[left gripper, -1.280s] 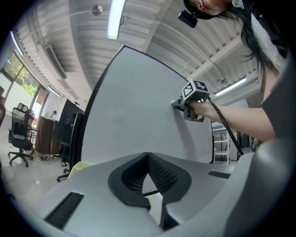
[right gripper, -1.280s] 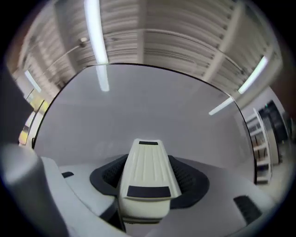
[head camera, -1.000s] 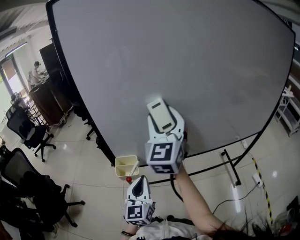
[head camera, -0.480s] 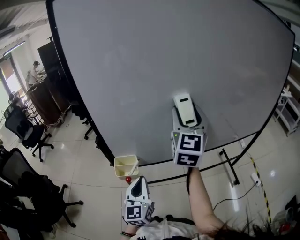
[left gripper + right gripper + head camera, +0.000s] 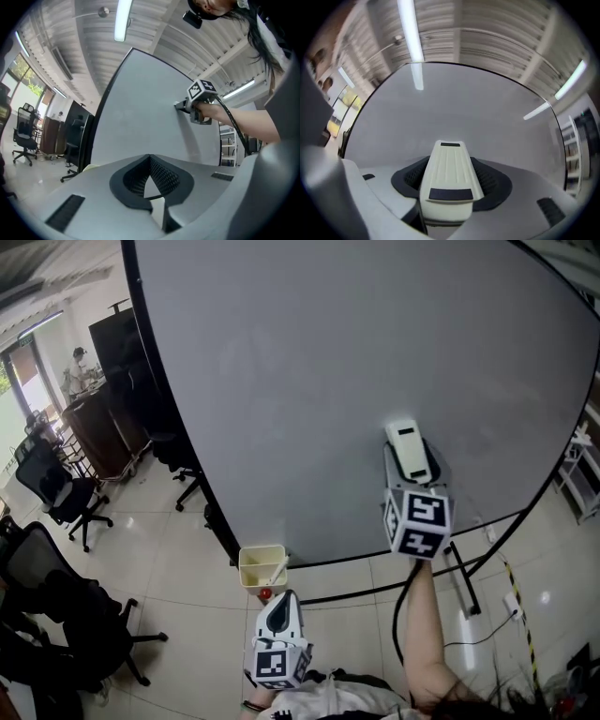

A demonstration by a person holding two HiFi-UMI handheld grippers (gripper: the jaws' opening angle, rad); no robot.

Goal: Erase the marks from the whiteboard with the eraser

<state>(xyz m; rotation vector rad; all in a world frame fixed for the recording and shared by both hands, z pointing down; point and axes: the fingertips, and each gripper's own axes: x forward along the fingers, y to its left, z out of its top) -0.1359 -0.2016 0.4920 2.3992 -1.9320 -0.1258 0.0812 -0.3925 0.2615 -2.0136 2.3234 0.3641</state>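
Right gripper (image 5: 413, 463) clamps the eraser (image 5: 406, 441) against the whiteboard (image 5: 319, 371) near its lower-right edge; left gripper (image 5: 277, 617) hangs low, jaws together.

One whiteboard (image 5: 328, 381). One eraser (image 5: 407, 448), board's 4 o'clock. Two grippers: left gripper (image 5: 278, 613), right gripper (image 5: 411, 467). One yellow bin (image 5: 262, 568) on floor, 6 o'clock in head view. Office chairs (image 5: 58, 498), at least three, 8 o'clock. One background person (image 5: 77, 367), 10 o'clock.
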